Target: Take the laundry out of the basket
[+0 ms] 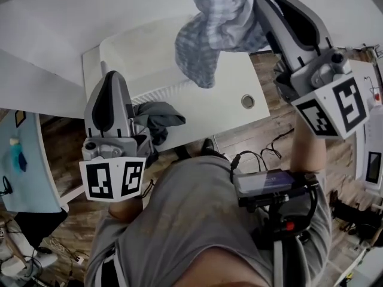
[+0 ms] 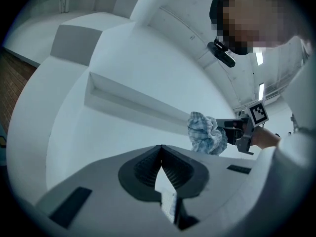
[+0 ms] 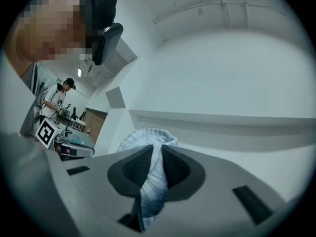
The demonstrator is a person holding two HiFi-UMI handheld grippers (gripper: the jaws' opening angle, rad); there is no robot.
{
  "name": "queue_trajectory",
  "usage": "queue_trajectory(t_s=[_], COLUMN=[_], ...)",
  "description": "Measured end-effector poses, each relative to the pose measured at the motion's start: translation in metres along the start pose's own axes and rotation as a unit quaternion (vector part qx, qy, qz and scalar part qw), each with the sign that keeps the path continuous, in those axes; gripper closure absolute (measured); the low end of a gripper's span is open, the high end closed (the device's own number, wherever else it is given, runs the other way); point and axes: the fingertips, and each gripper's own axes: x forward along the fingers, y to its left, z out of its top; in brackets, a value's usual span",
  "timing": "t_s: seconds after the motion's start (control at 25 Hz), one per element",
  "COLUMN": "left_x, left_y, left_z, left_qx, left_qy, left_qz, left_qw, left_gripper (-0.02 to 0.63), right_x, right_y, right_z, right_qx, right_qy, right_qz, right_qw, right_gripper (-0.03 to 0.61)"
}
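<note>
My right gripper [image 1: 261,0] is raised at the top of the head view, shut on a blue-and-white checked cloth [image 1: 212,34]. The cloth hangs bunched above the white laundry basket [image 1: 164,90]. In the right gripper view it fills the gap between the jaws [image 3: 154,158] as a checked cloth [image 3: 148,138]. A dark grey garment [image 1: 158,119] lies over the basket's near edge, just right of my left gripper [image 1: 112,76]. That left gripper [image 2: 161,154] is shut with nothing in it. The left gripper view also shows the checked cloth [image 2: 206,133] held by the right gripper [image 2: 232,127].
The basket stands on a white table [image 1: 233,82] with a round cable hole [image 1: 248,101]. Cables [image 1: 269,145] lie on the wooden floor beside it. A pale blue table [image 1: 21,172] is at the left. Another person [image 3: 57,98] stands far off.
</note>
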Motion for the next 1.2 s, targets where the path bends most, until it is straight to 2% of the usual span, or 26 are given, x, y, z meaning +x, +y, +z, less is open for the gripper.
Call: queue_trajectory(t_s=[0.2,0.52,0.88,1.2], left_x=[0.005,0.009,0.005,0.0], left_y=[-0.044,-0.086,-0.098,-0.09], left_z=[0.005,-0.007,-0.018,-0.03], left_qx=[0.007,0.012,0.026,0.039], left_qy=[0.004,0.011,0.027,0.05], left_qz=[-0.016,-0.013,0.017,0.043], left_qw=[0.9998,0.9998,0.9992,0.9971], left_gripper=[0.604,0.604,0.604,0.606], right_x=[-0.049,-0.097,-0.113,-0.12], right_y=[-0.018,-0.02,-0.002,0.018], right_z=[0.003,-0.047,-0.119,-0.196], right_qx=[0.005,0.035,0.058,0.091], right_qy=[-0.006,0.017,0.056,0.097], right_qz=[-0.013,-0.008,0.016,0.018], right_qw=[1.0,0.999,0.997,0.991], right_gripper=[0.52,0.519,0.518,0.518])
